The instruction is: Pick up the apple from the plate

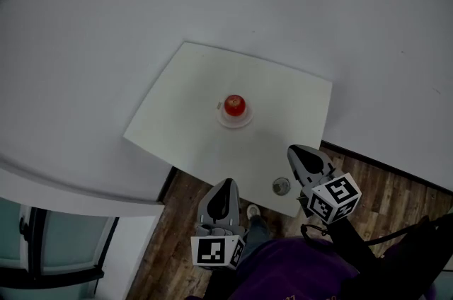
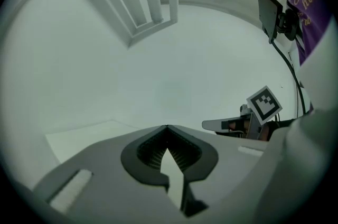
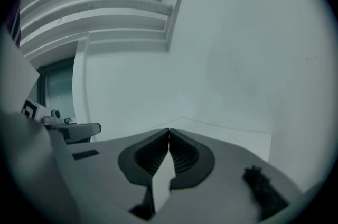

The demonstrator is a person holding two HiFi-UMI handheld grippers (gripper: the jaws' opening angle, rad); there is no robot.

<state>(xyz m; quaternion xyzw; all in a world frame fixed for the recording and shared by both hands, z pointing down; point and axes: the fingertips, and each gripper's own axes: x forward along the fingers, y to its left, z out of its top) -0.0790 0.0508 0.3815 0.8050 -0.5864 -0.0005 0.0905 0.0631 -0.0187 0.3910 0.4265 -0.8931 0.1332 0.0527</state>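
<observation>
A red apple sits on a small white plate near the middle of a white square table in the head view. My left gripper is shut and empty, over the wooden floor just short of the table's near edge. My right gripper is shut and empty over the table's near right corner. In the left gripper view the shut left gripper points at a bare wall, with the right gripper off to its right. In the right gripper view the shut right gripper faces the table edge; the apple is not seen there.
A small grey round object lies on the table near the front edge, between the two grippers. White walls surround the table; wooden floor lies at the lower right. A window frame and door show in the right gripper view.
</observation>
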